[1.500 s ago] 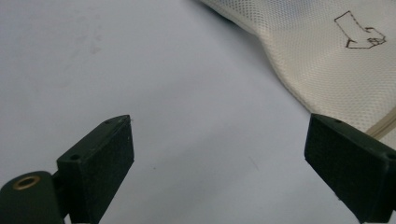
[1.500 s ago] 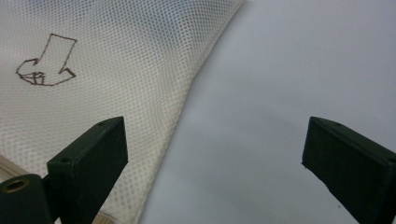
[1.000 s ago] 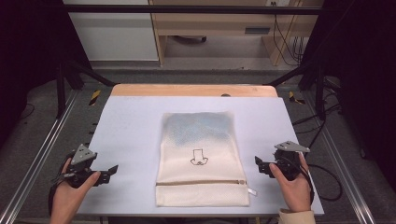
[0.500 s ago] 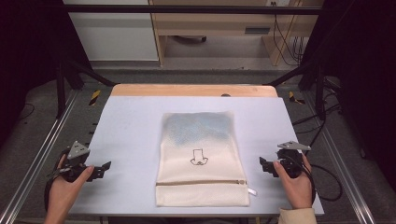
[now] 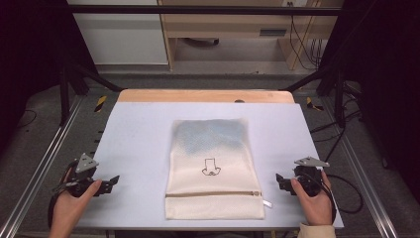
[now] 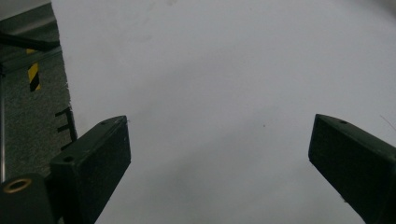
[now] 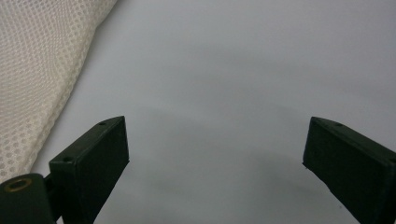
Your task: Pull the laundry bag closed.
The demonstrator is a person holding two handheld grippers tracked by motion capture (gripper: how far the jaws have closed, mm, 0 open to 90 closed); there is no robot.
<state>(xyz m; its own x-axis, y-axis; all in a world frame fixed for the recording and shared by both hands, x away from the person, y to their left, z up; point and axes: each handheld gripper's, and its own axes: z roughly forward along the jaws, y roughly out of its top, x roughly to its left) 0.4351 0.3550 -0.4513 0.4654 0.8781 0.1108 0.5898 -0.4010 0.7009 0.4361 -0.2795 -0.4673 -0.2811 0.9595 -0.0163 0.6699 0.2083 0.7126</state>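
On the pale grey table (image 5: 138, 129) a cream mesh laundry bag (image 5: 213, 168) lies flat at centre, long axis running away from the person. A zipper (image 5: 213, 194) crosses the bag near its near edge, with the white pull tab (image 5: 267, 203) sticking out at the right corner. A small black line drawing (image 5: 211, 167) sits at mid-bag. The far part of the bag shows a bluish tint through the mesh.

Left gripper (image 5: 110, 182): held low at the near left corner of the table, well apart from the bag, jaws pointing toward the bag. Grey three-cornered plate (image 5: 86, 162) on top. Left gripper view: the two black jaws stand wide apart, bare table surface between them, nothing held. Table edge and a strip of floor with a yellow-black marking (image 6: 33, 76) at upper left of that view.

Right gripper (image 5: 279, 180): held low near the right near edge of the table, near the bag's right side but not touching it, jaws pointing toward the bag. Right gripper view: jaws spread wide, empty, bare table between them; mesh edge of the bag (image 7: 42, 70) lies at upper left, beyond the left jaw.

Both hands grip from the near side; cables trail off the table edge.
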